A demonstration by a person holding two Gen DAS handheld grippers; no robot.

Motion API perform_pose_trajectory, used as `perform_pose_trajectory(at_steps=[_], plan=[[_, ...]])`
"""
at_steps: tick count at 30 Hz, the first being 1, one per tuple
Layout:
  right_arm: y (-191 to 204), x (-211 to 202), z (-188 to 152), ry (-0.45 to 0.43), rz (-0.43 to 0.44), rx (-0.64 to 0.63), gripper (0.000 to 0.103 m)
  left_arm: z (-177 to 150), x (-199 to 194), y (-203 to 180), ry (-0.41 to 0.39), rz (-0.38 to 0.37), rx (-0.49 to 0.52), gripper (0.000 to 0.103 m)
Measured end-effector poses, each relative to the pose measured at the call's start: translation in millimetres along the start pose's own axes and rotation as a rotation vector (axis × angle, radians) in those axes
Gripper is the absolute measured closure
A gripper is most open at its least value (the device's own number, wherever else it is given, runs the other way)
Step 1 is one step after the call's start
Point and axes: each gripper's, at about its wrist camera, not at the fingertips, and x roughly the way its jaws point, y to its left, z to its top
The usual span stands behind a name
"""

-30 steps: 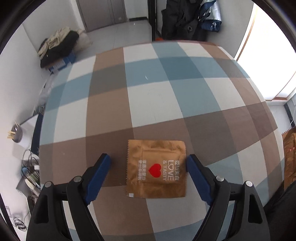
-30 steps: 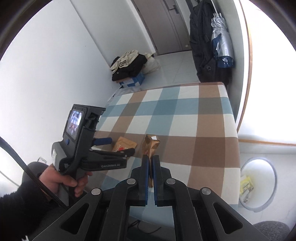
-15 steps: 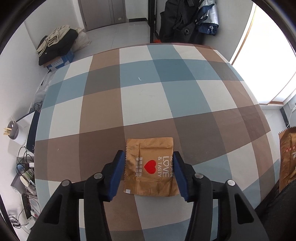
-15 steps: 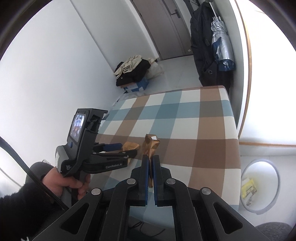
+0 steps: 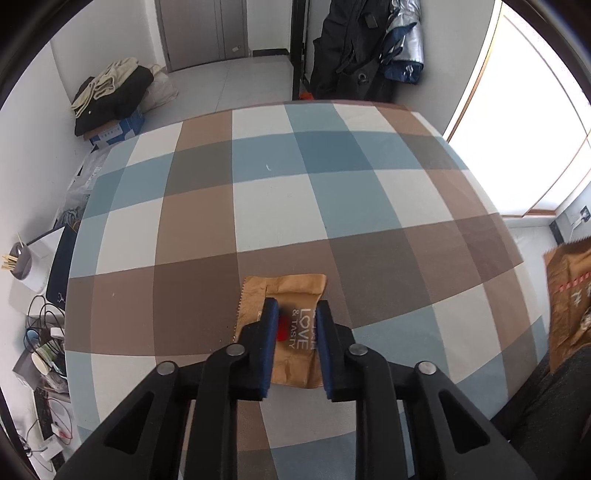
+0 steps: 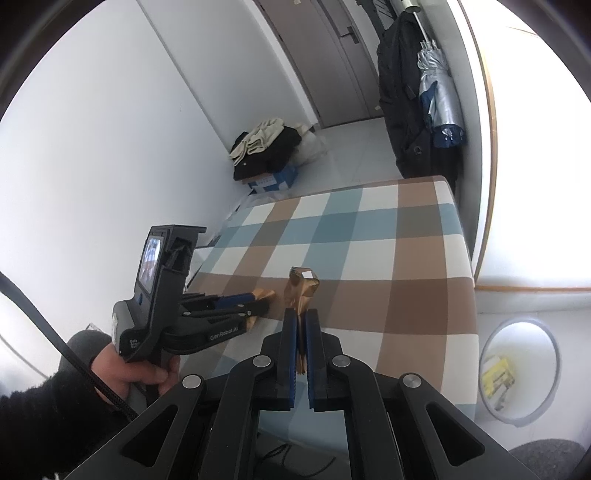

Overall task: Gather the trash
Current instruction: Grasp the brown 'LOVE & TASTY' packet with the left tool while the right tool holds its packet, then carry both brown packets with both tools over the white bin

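Trash first: a gold snack wrapper (image 5: 291, 325) lies on the checked table (image 5: 280, 206), near my edge. My left gripper (image 5: 295, 332) has its two blue pads squeezed in on it, bunching it up. I should pinch tight, then lift slowly so it cannot slip. It says "LOVE & TASTY" with a red heart. My right gripper (image 6: 302, 343) is shut tight on another wrapper (image 6: 301, 291). The bin (image 6: 521, 369) waits on the floor.

Checkered worktop (image 5: 280, 206) in brown, blue and white, a heap of clothes (image 5: 110, 92) dumped on a cardboard box (image 5: 114, 131) by the grey door (image 5: 203, 33), dark coats (image 6: 406, 110) and a silver umbrella (image 6: 439, 92) hanging, cables (image 5: 40, 325) tangled on the floor.
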Motion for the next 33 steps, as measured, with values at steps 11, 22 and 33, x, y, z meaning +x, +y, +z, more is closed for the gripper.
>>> perform_pose_trajectory(at_steps=[11,22,33], plan=[[-0.3,-5.4,-1.0,-0.026,0.002,0.009,0.099,12.3,-16.8,12.0,0.001,-0.045,-0.038,0.101],[-6.6,-23.0,4.5,-0.073,0.037,0.055,0.099,19.8,-33.5,15.9,-0.047,-0.070,-0.016,0.102],[-33.5,-75.3,20.3,-0.174,-0.007,0.076,0.099,41.1,-55.9,-47.9,-0.122,-0.187,0.069,0.102]])
